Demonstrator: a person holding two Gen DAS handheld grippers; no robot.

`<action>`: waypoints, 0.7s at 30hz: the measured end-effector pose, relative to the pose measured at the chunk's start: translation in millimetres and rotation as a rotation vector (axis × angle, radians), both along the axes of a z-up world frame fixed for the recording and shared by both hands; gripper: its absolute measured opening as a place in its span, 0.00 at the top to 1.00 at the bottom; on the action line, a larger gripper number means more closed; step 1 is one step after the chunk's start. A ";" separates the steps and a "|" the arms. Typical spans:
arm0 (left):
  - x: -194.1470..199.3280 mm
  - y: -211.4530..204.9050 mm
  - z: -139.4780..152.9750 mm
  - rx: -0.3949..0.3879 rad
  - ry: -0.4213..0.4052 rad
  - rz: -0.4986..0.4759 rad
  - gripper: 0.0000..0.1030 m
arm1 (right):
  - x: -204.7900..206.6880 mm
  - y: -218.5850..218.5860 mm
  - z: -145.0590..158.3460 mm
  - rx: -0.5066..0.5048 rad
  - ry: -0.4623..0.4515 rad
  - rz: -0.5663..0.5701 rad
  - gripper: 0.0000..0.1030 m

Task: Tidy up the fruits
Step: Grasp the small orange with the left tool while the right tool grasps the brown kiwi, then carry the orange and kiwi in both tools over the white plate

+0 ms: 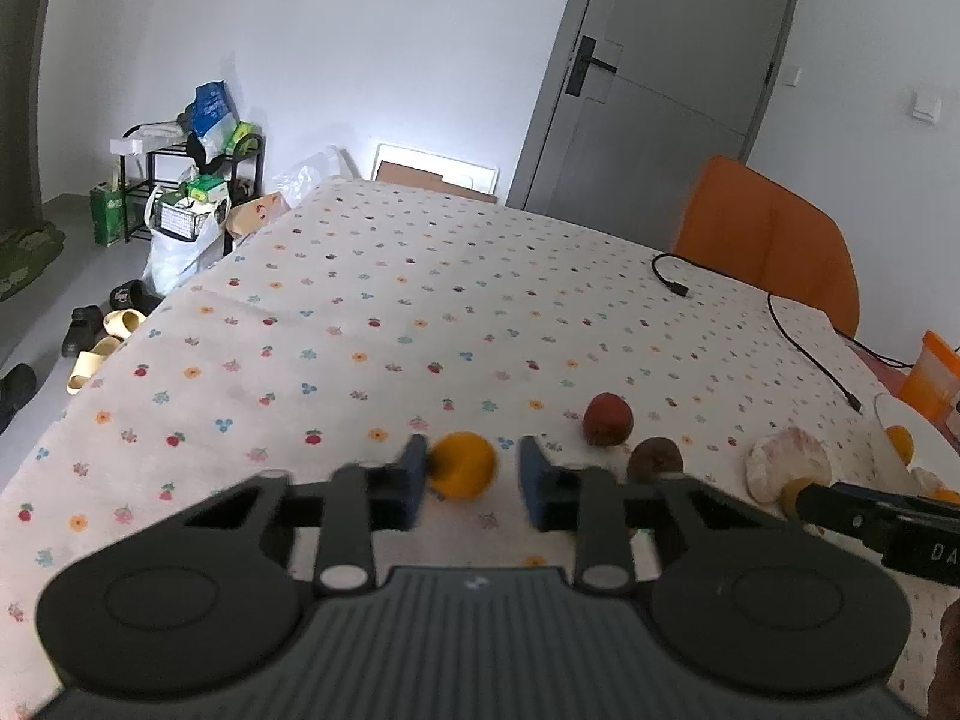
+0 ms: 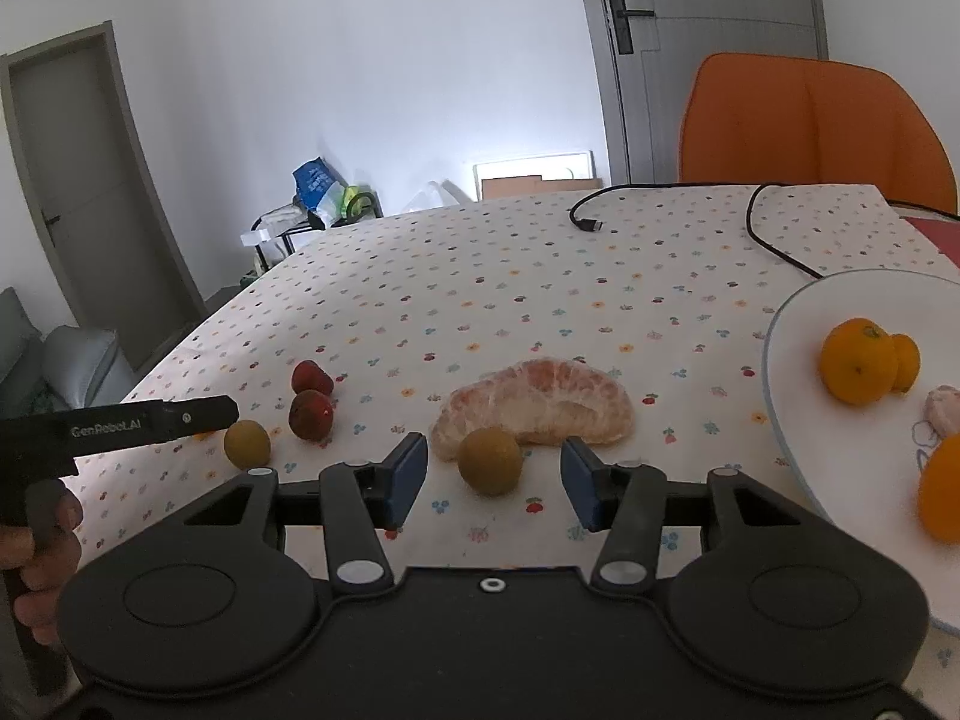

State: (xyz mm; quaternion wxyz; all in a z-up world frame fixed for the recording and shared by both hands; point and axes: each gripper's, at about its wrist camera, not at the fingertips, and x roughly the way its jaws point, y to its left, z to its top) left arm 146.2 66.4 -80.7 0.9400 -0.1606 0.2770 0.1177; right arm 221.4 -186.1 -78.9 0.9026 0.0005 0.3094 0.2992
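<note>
My left gripper [image 1: 474,471] is open, and a small orange fruit [image 1: 463,464] lies on the floral tablecloth between its blue pads. To its right lie a red fruit [image 1: 607,419], a brown fruit [image 1: 654,459] and a peeled pomelo piece [image 1: 787,461]. My right gripper [image 2: 493,474] is open around a small olive-brown round fruit [image 2: 490,459], just in front of the pomelo piece [image 2: 534,403]. Two red fruits [image 2: 310,399] and another olive fruit [image 2: 246,444] lie left. A white plate [image 2: 798,372] at right holds oranges [image 2: 859,360].
A black cable [image 2: 750,222] lies across the far right of the table. An orange chair [image 2: 810,120] stands behind the table. An orange container [image 1: 933,375] stands at the right table edge. The left gripper's body [image 2: 120,423] shows at left in the right wrist view.
</note>
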 end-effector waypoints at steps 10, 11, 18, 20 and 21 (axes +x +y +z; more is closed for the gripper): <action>-12.3 -3.8 4.8 0.010 -0.009 0.033 0.78 | 8.4 6.7 -5.9 -0.001 0.021 0.035 0.78; -13.0 -4.1 5.3 0.008 -0.010 0.034 0.78 | 8.5 5.7 -5.7 0.005 0.026 0.039 0.78; -22.3 -10.4 11.3 0.012 -0.034 0.024 0.78 | -5.1 -0.6 4.0 0.011 -0.008 0.041 0.78; -24.9 -12.4 13.0 0.011 -0.039 0.020 0.78 | -10.2 -4.1 7.0 0.016 -0.016 0.038 0.78; -26.2 -14.0 14.3 0.012 -0.043 0.018 0.78 | -12.0 -5.6 8.1 0.018 -0.019 0.037 0.78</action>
